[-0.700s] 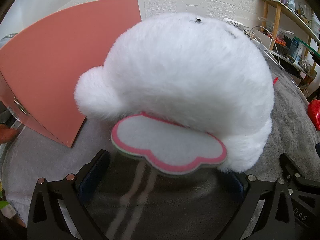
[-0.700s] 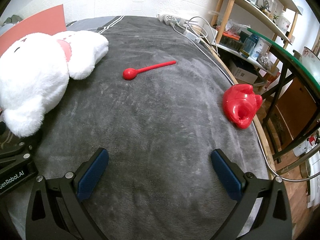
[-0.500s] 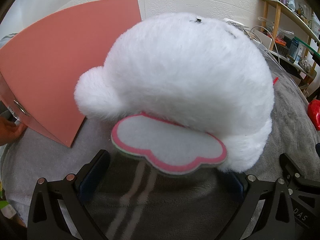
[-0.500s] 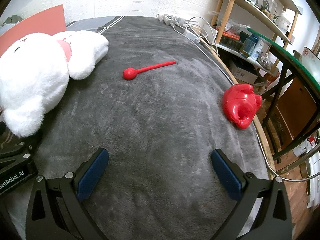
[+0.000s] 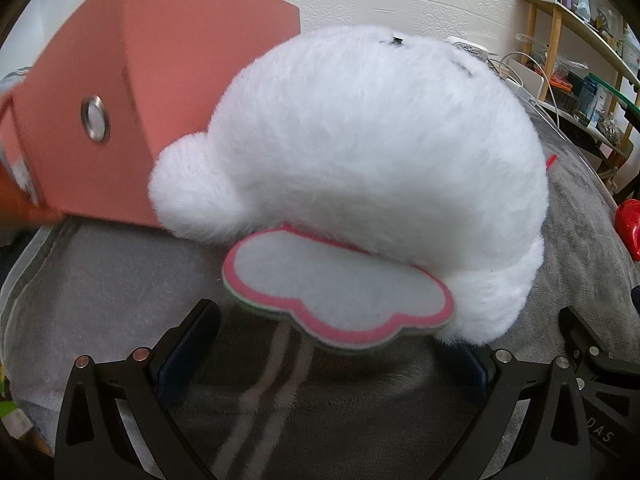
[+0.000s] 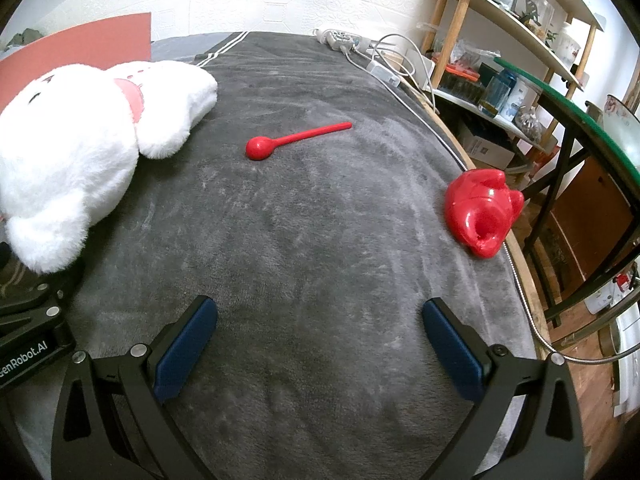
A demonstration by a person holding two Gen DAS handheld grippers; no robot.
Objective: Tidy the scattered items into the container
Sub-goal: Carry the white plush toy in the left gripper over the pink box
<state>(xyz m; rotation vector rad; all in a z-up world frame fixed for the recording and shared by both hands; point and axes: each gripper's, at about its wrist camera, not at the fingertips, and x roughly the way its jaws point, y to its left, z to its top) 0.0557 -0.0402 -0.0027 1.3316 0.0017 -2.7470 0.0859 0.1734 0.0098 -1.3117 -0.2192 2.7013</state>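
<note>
Left gripper [image 5: 340, 360]: both fingers stand spread wide, with nothing clamped between them. One white plush toy [image 5: 360, 168] lies on the grey blanket [image 5: 100, 280] directly ahead of the fingers and fills most of the left wrist view; its pink-edged felt tag [image 5: 336, 296] hangs over the gap between the fingers (contact with the pads cannot be confirmed). One salmon-pink box [image 5: 132, 112], the container, sits behind and to the left of the toy, blurred, with one metal grommet [image 5: 95, 124] on its near face. At the right edge, part of one red plastic piece [image 5: 630, 228] shows.

Right gripper [image 6: 320, 344]: fingers also spread wide, empty, over bare blanket [image 6: 320, 260]. Ahead and well apart from the fingers lies one red spoon [image 6: 280, 142], bowl end toward the left. One red plastic toy [image 6: 482, 212] rests near the right edge of the blanket. The plush toy [image 6: 80, 140] lies at the left, ahead of the left finger, with a pink panel [image 6: 80, 44] behind it. Count: one plush, one spoon, one red toy.
</note>
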